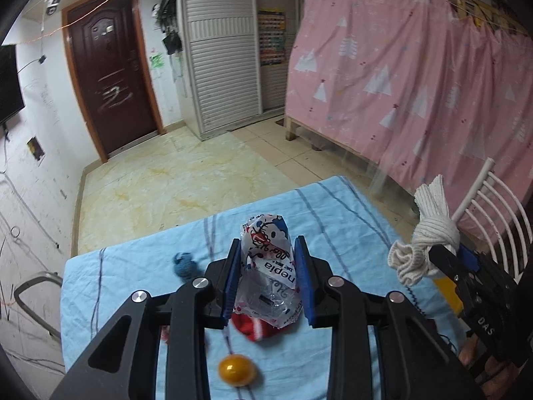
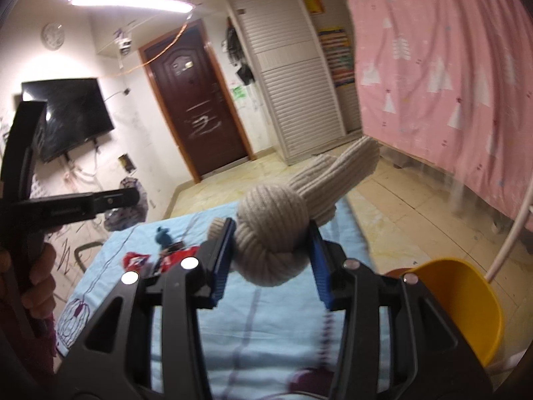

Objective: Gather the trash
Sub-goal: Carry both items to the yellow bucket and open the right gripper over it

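My left gripper [image 1: 267, 250] is shut on a crumpled plastic tissue wrapper [image 1: 266, 273] with cartoon print, held above the blue tablecloth [image 1: 133, 273]. My right gripper [image 2: 270, 236] is shut on a knotted beige sock [image 2: 271, 233], held above the cloth; the sock also shows at the right of the left wrist view [image 1: 429, 233]. A yellow bin [image 2: 463, 306] stands at the table's right side, just right of my right gripper. A red wrapper [image 1: 250, 328] lies under the left gripper and also shows in the right wrist view [image 2: 136, 260].
A small blue knitted piece [image 1: 185, 265] and an orange ball [image 1: 236, 370] lie on the cloth. A white chair back [image 1: 493, 206] stands at the right. A pink curtained bed [image 1: 416, 83] is beyond, with tiled floor [image 1: 183, 180] ahead.
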Demonstrator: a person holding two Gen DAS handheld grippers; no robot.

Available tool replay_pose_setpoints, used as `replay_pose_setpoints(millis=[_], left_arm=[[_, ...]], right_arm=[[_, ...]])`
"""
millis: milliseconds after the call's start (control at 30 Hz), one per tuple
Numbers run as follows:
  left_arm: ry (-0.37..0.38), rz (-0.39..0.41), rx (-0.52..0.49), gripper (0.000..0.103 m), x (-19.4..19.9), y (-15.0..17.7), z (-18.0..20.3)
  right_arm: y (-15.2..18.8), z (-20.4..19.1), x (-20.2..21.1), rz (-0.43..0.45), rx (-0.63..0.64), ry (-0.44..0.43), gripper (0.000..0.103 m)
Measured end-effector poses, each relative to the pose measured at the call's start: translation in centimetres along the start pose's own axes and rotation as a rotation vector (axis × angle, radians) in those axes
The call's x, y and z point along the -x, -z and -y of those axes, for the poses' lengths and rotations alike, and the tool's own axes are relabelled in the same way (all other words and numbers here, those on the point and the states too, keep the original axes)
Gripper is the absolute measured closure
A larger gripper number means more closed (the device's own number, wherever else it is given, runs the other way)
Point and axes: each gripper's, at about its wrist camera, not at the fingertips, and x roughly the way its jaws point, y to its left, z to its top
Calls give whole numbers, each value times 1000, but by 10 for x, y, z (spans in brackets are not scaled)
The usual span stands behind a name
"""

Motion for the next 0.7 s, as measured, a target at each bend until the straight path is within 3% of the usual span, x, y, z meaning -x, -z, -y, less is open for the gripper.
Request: replay_pose_setpoints(millis=[700], left_arm=[[163,-4,-167,80,-26,-9,133]], right_arm=[[13,109,49,48,-137,209,61]])
